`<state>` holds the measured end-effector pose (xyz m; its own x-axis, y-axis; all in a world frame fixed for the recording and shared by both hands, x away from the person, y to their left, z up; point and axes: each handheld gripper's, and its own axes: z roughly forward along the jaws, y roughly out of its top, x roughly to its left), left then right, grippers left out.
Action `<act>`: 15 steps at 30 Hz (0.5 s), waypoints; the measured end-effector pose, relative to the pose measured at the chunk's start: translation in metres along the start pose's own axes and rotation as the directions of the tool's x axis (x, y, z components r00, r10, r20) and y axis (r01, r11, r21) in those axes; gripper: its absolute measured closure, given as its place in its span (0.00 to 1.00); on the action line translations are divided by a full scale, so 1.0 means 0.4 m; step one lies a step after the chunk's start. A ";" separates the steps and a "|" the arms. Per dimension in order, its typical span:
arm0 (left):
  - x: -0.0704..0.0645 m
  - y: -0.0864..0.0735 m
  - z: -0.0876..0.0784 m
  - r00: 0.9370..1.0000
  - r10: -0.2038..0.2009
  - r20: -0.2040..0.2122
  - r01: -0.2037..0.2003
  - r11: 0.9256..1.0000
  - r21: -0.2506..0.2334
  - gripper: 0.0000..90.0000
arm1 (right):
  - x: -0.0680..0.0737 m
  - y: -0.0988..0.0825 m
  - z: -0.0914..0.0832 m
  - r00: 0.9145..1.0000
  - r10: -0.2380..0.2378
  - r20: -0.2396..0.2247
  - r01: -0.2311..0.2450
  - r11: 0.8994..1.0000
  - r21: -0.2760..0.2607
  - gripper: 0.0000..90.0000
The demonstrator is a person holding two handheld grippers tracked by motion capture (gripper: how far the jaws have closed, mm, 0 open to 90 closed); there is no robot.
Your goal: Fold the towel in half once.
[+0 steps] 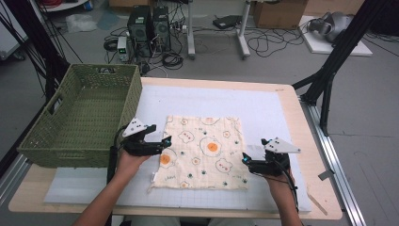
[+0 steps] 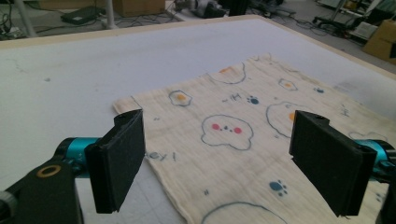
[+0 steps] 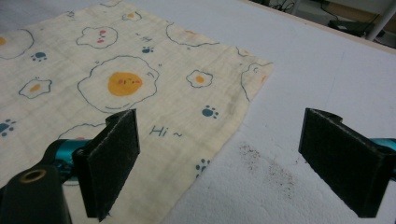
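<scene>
A cream cloth (image 1: 202, 150) printed with fried eggs and bear faces lies flat on the white mat (image 1: 263, 108). My left gripper (image 1: 164, 143) hovers at the cloth's left edge, jaws wide apart over the cloth (image 2: 224, 135) with nothing pinched between them. My right gripper (image 1: 245, 160) stands open at the cloth's right edge near the front corner. One of its pads (image 3: 112, 158) is above the cloth (image 3: 126, 84), the other (image 3: 345, 163) above bare mat.
A green woven basket (image 1: 80, 117) stands on the table's left side, close to my left hand. The wooden table edge (image 1: 301, 117) runs along the right. Dark specks (image 3: 266, 168) mark the mat beside the cloth. Cables and computers lie on the floor behind.
</scene>
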<state>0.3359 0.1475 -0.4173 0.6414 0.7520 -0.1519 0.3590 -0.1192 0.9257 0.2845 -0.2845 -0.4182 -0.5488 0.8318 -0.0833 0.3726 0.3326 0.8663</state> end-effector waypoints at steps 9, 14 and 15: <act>0.045 0.052 0.047 0.998 -0.043 -0.053 0.044 0.999 0.021 0.23 | -0.002 -0.001 0.009 1.000 -0.003 -0.026 0.004 1.000 0.015 0.13; 0.055 0.075 0.079 0.997 -0.043 -0.064 0.046 0.998 0.035 0.23 | -0.005 0.000 0.009 0.999 0.008 -0.032 -0.008 1.000 0.010 0.13; 0.058 0.081 0.084 0.996 -0.045 -0.072 0.048 0.998 0.039 0.24 | -0.005 0.000 0.009 0.999 0.009 -0.032 -0.008 1.000 0.010 0.13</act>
<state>0.3852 0.1394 -0.4026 0.5742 0.8012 -0.1684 0.4154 -0.1078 0.9032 0.2881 -0.2845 -0.4197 -0.5694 0.8198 -0.0600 0.3843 0.3300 0.8622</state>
